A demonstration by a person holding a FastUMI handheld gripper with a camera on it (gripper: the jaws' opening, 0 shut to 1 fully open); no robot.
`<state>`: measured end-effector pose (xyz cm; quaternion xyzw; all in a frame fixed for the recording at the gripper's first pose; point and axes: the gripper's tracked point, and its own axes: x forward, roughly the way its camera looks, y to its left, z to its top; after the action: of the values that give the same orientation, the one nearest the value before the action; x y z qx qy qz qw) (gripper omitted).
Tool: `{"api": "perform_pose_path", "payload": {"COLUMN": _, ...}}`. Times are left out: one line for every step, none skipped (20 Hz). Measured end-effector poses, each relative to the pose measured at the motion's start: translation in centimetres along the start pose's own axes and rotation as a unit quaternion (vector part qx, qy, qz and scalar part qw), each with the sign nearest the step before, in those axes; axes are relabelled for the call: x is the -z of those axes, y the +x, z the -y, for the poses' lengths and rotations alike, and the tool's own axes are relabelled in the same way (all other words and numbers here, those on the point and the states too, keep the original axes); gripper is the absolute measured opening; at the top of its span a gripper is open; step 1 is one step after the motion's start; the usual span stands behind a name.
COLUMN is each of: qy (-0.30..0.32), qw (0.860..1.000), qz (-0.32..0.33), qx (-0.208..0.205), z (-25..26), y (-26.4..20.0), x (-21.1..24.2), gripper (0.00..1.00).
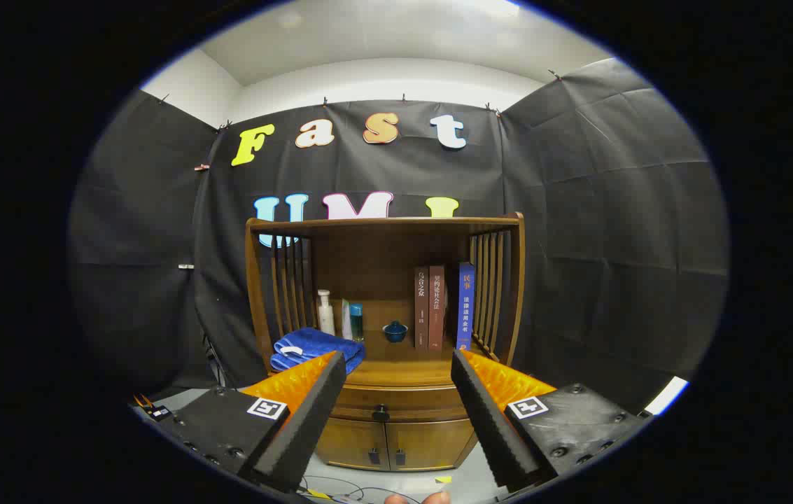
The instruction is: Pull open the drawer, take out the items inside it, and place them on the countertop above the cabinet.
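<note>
— What are the tongs [396,371] doing?

— Spread wide apart, nothing between the fingers. They hang in the air some way short of the wooden cabinet [386,336].

— And the drawer?

— The drawer [399,402] sits shut just under the table [396,371] of the cabinet, its dark knob [381,413] showing in the gap between the two fingers, beyond their tips. Two small doors [389,444] lie below it.

— What stands on the table?

— At the left, a folded blue towel [312,348] near the front, partly behind the left finger. Behind it a white pump bottle [325,313] and a teal bottle [355,322]. In the middle, far back, a small dark blue lidded cup [395,331]. To the right, two brown books [429,306] stand upright, with a blue book [465,304] beside them against the slatted side.

— What's inside the drawer?

— Cannot tell; it is closed.
</note>
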<state>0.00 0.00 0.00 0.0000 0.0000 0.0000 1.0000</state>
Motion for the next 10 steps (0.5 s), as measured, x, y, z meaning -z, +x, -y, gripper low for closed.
{"api": "perform_pose_path", "payload": {"qy": 0.0, "qw": 1.0, "qz": 0.0, "qx": 0.0, "z": 0.05, "y": -0.03, "x": -0.02, "gripper": 0.99}}
{"api": "perform_pose_path", "payload": {"qy": 0.0, "qw": 1.0, "qz": 0.0, "qx": 0.0, "z": 0.08, "y": -0.06, "x": 0.03, "gripper": 0.99}}
{"api": "perform_pose_path", "payload": {"qy": 0.0, "qw": 1.0, "qz": 0.0, "qx": 0.0, "z": 0.13, "y": -0.06, "x": 0.01, "gripper": 0.99}}
{"api": "perform_pose_path", "payload": {"qy": 0.002, "qw": 1.0, "qz": 0.0, "qx": 0.0, "z": 0.16, "y": -0.15, "x": 0.02, "gripper": 0.99}}
{"api": "perform_pose_path", "payload": {"qy": 0.003, "qw": 1.0, "qz": 0.0, "qx": 0.0, "z": 0.19, "y": -0.22, "x": -0.03, "gripper": 0.99}}
{"api": "perform_pose_path", "payload": {"qy": 0.004, "qw": 1.0, "qz": -0.001, "qx": 0.002, "z": 0.29, "y": -0.1, "x": -0.02, "gripper": 0.99}}
{"api": "perform_pose_path", "payload": {"qy": 0.005, "qw": 1.0, "qz": -0.001, "qx": 0.003, "z": 0.43, "y": -0.1, "x": -0.02, "gripper": 0.99}}
{"api": "perform_pose_path", "payload": {"qy": 0.006, "qw": 1.0, "qz": 0.0, "qx": 0.003, "z": 0.52, "y": -0.03, "x": -0.05, "gripper": 0.99}}
{"api": "perform_pose_path", "payload": {"qy": 0.007, "qw": 1.0, "qz": 0.0, "qx": 0.003, "z": 0.59, "y": -0.09, "x": -0.05, "gripper": 0.99}}
{"api": "perform_pose_path", "payload": {"qy": 0.008, "qw": 1.0, "qz": -0.001, "qx": 0.004, "z": 0.68, "y": -0.03, "x": 0.02, "gripper": 0.99}}
